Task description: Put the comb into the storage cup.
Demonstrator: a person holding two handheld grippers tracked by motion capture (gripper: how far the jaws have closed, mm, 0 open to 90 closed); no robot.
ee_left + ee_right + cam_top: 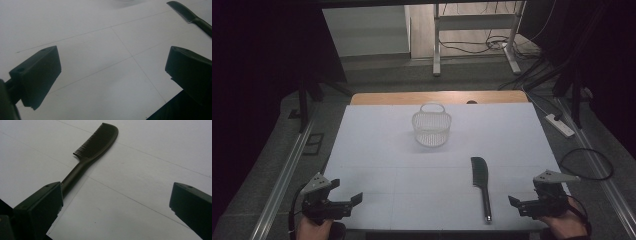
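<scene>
Both grippers, left point(354, 200) and right point(513, 201), sit wide open and empty; comb point(481, 180) lies flat near the right 1, easy grab for the basket point(432, 127).

In the left gripper view the comb point(190, 16) runs off the right edge — its handle is cut short. In the right gripper view a jaw hides the handle's end.
</scene>
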